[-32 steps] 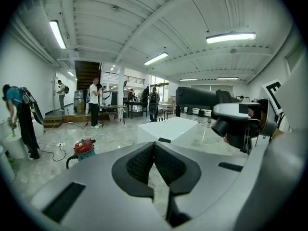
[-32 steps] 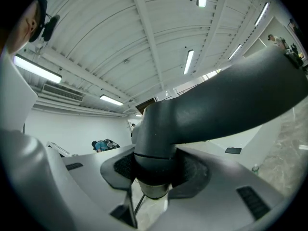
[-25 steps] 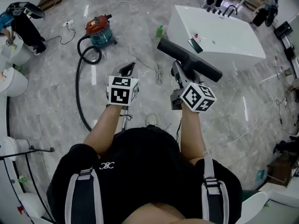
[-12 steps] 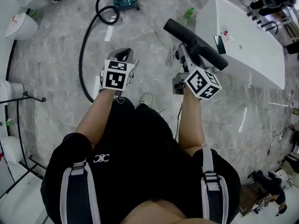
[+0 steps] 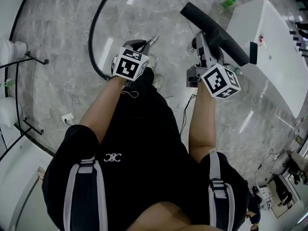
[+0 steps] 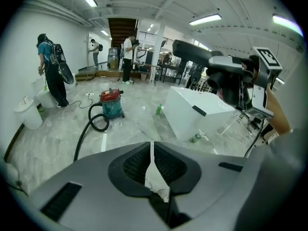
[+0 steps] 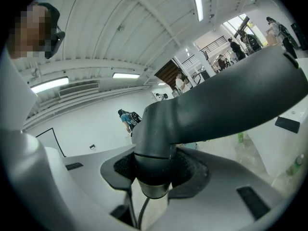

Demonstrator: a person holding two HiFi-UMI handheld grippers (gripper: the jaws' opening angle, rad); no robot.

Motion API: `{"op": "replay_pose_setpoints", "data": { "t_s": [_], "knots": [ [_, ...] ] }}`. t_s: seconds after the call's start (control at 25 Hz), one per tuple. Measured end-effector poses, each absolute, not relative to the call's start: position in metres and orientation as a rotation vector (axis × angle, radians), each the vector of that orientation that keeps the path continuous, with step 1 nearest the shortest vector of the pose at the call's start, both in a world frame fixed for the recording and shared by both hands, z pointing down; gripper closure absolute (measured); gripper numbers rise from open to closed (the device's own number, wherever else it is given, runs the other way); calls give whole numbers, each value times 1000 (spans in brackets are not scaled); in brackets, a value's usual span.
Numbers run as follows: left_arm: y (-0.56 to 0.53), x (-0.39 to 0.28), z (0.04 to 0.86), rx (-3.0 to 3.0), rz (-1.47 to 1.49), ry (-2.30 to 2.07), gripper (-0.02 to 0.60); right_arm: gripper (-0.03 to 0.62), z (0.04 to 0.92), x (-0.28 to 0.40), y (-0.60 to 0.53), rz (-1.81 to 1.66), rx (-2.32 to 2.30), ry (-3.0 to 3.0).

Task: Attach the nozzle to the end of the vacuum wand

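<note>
My right gripper [image 5: 204, 43] is shut on the round neck of the black T-shaped nozzle [image 5: 217, 32], whose long bar stretches up-left and down-right above the jaws. In the right gripper view the nozzle [image 7: 219, 105] fills the middle, its neck clamped between the pads of the right gripper [image 7: 153, 172]. My left gripper [image 5: 152, 40] is shut with nothing in it; its jaws [image 6: 152, 150] leave only a thin slit. It hangs left of the nozzle [image 6: 199, 52]. A black vacuum hose [image 5: 96, 42] curves over the floor beyond it. No wand end is clear to me.
A large white block [image 5: 276, 52] stands at the right with a dark flat object [image 5: 253, 53] on it and a green bottle [image 5: 228, 3] beside it. The red-topped vacuum canister [image 6: 110, 104] sits further off. People [image 6: 50, 71] stand at the back. White fixtures [image 5: 8, 49] line the left wall.
Both grippers have come down, the left one now pointing more steeply at the floor. The nozzle stays in the right gripper. The head view has swung, and the canister has left it.
</note>
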State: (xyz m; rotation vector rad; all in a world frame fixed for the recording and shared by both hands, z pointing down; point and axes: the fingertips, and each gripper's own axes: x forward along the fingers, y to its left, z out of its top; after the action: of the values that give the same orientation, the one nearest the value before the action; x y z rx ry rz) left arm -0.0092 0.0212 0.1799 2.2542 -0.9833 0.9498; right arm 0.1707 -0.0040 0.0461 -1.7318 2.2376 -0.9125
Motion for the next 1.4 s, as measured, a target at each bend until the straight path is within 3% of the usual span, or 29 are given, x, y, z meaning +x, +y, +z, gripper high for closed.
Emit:
{"op": "replay_pose_setpoints", "data": {
  "t_s": [0.28, 0.6, 0.84, 1.08, 1.4],
  "knots": [
    [-34, 6, 372, 2180, 1041, -884, 563, 419, 196, 163, -72, -1081, -1675, 2297],
    [-66, -4, 656, 2028, 1218, -765, 431, 420, 433, 144, -133, -1266, -1628, 2348],
    [-67, -21, 837, 1882, 1301, -765, 425, 419, 583, 125, -146, -1379, -1564, 2388],
    [-56, -22, 958, 1876, 1543, -619, 425, 419, 668, 122, -147, -1426, -1541, 2370],
    [-50, -25, 1035, 1825, 1607, -607, 420, 419, 719, 140, -158, -1419, -1552, 2361]
  ]
}}
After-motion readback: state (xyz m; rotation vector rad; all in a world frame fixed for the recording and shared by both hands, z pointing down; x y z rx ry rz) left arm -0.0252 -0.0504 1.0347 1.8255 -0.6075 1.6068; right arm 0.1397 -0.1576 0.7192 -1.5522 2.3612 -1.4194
